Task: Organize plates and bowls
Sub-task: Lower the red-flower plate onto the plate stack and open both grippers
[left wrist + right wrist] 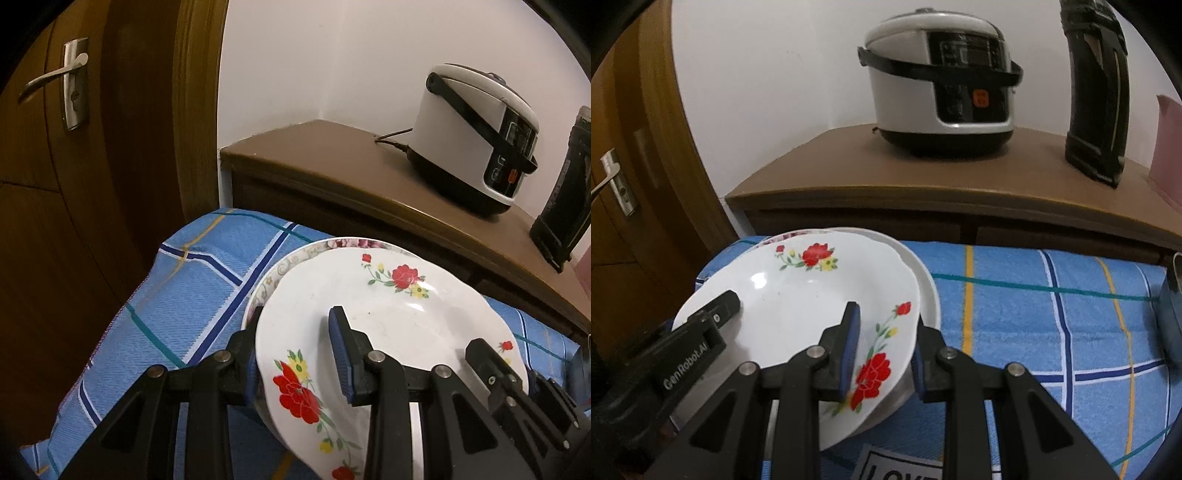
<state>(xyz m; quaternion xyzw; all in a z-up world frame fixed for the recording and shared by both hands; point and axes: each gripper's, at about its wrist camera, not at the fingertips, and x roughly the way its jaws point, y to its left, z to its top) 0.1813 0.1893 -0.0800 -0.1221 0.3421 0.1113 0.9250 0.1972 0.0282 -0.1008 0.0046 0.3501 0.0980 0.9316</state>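
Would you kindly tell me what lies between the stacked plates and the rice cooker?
In the right wrist view, only bare blue checked cloth and brown cabinet top lie between the stacked plates and rice cooker.

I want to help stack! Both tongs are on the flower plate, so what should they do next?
Probably lower it gently. Both the left tongs and right tongs pinch the flower plate's rim, and it sits tilted over another plate on the blue cloth.

Glossy glazed flowered plate (798, 295) on a woven checked cloth (1034, 314); smooth brown wooden cabinet (923, 184); shiny plastic rice cooker (942, 81); brushed metal door handle (70, 81).
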